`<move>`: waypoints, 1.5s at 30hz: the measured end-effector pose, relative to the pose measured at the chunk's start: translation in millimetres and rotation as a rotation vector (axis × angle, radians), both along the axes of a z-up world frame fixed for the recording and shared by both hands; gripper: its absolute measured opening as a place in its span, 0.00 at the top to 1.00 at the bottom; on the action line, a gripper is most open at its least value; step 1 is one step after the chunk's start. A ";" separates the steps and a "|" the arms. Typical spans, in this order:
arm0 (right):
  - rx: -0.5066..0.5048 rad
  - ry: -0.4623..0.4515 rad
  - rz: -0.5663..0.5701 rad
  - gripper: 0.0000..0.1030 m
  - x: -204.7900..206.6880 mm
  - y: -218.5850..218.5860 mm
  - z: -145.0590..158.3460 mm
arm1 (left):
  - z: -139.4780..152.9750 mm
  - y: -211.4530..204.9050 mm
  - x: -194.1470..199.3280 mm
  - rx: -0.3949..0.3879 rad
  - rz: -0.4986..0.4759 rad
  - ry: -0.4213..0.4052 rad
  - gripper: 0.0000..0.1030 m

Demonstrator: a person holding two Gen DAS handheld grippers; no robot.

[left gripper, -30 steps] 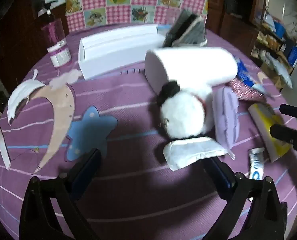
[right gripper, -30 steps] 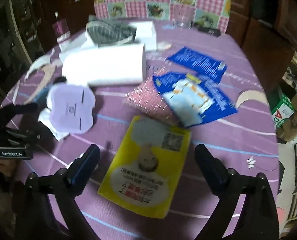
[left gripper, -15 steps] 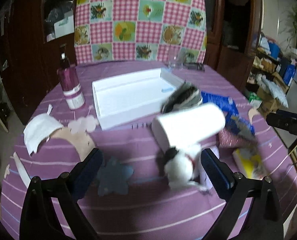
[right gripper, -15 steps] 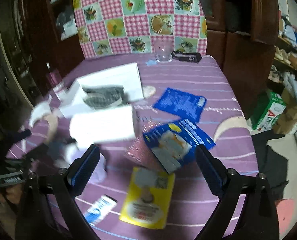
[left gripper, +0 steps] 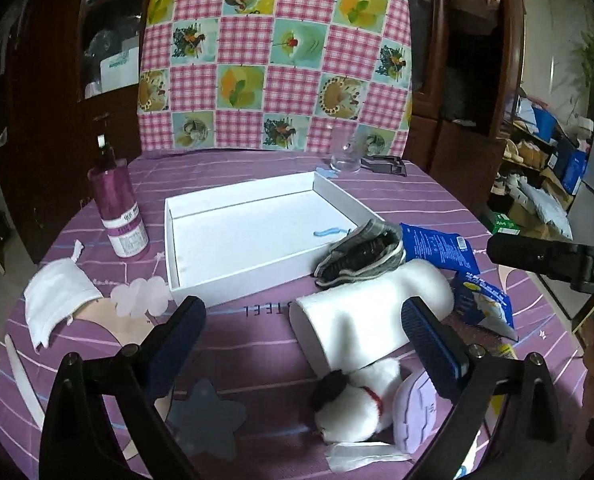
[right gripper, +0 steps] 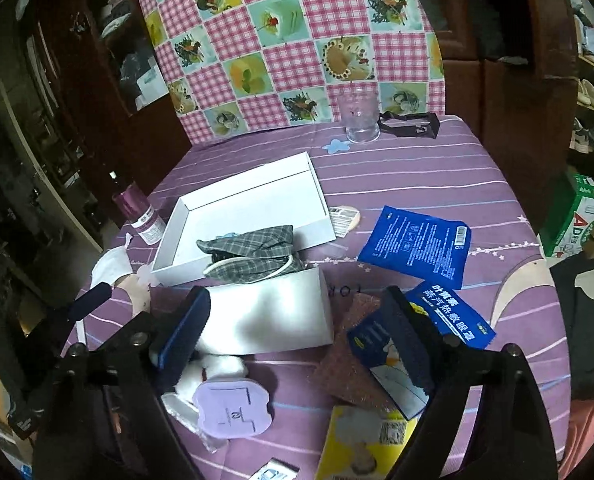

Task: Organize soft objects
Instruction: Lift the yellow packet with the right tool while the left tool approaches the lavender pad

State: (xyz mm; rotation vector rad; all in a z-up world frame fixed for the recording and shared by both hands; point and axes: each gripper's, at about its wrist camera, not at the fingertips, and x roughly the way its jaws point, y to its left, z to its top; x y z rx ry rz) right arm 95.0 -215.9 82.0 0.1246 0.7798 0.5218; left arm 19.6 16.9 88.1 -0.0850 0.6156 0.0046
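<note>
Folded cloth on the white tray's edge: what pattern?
Grey plaid cloth with white trim; clearest in the right wrist view.

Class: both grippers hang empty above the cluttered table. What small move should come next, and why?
Probably lower the left gripper onto the white plush toy: it lies just below its open fingers, and the white tray beyond has bare floor.
</note>
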 end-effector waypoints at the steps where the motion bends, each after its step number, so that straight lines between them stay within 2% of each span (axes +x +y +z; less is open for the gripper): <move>1: 0.007 0.006 0.003 0.18 1.2 -1.3 -5.3 | -2.4 3.0 -0.6 -0.013 -0.005 -0.001 0.04; 4: 0.020 0.036 0.015 0.18 2.4 -3.9 -23.2 | -14.2 10.1 -3.9 -0.061 -0.022 0.020 0.09; 9: 0.012 0.034 -0.017 0.18 -2.6 -11.8 -34.4 | -30.0 4.7 -10.5 -0.049 -0.060 0.054 0.09; 14: -0.053 -0.005 -0.175 0.18 -8.9 -22.6 -29.0 | -33.1 -2.1 -14.4 -0.040 -0.092 0.055 0.12; 20: -0.040 0.047 -0.159 0.18 -7.2 -26.4 -37.0 | -33.0 -4.8 -19.8 -0.064 -0.123 0.052 0.12; 23: -0.081 0.065 -0.156 0.18 -7.5 -25.2 -39.4 | -35.1 -4.8 -21.8 -0.094 -0.143 0.068 0.12; 27: -0.130 0.099 -0.134 0.18 -9.8 -21.0 -46.3 | -35.7 -6.1 -22.4 -0.083 -0.135 0.073 0.13; 30: -0.171 0.130 -0.118 0.18 -9.9 -16.9 -52.7 | -37.8 -7.2 -21.4 -0.105 -0.159 0.090 0.15; 34: -0.226 0.175 -0.097 0.18 -8.8 -12.3 -60.5 | -40.8 -12.1 -20.5 -0.076 -0.155 0.107 0.15; 38: -0.230 0.205 -0.097 0.18 -9.0 -13.7 -63.7 | -43.8 -14.9 -18.5 -0.034 -0.134 0.127 0.15; 45: -0.267 0.241 -0.103 0.18 -6.3 -13.5 -69.9 | -45.7 -11.7 -17.2 -0.047 -0.136 0.152 0.15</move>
